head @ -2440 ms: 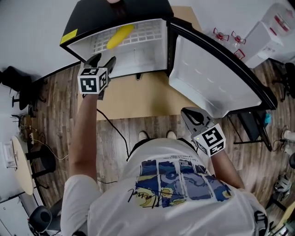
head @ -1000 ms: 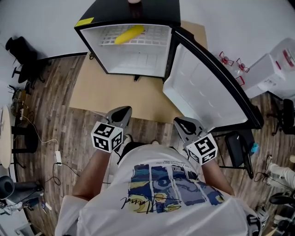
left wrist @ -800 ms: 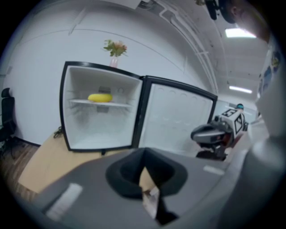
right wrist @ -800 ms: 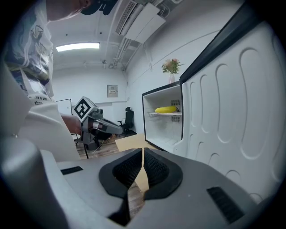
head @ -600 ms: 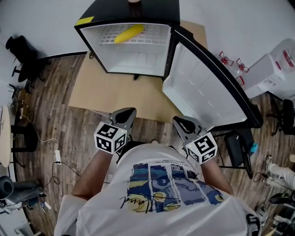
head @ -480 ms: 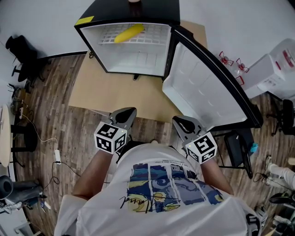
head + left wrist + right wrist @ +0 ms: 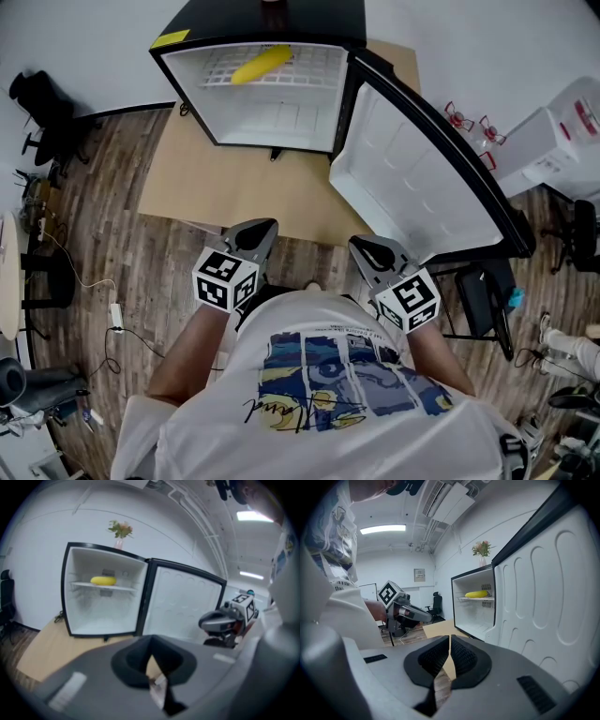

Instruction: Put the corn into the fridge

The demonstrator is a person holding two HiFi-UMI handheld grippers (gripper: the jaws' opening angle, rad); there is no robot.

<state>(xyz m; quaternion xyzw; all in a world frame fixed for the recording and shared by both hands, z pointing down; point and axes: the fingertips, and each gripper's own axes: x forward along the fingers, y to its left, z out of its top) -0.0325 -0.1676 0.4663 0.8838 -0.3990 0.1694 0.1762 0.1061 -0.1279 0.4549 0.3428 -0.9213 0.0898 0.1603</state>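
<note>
Corn on the fridge's top shelf; both my grippers closed and empty.

The corn (image 7: 261,64) lies on the white wire shelf (image 7: 309,67) at the top of the open fridge (image 7: 281,122), whose door (image 7: 412,178) is swung wide to my right. A tan board (image 7: 234,187) lies on the wooden floor (image 7: 122,272) in front of the fridge. My left gripper (image 7: 258,230) and right gripper (image 7: 362,247) hang close to my body, well apart from the fridge, each with its jaws pressed together and nothing between them. Flowers (image 7: 120,530) stand on top of the fridge.
</note>
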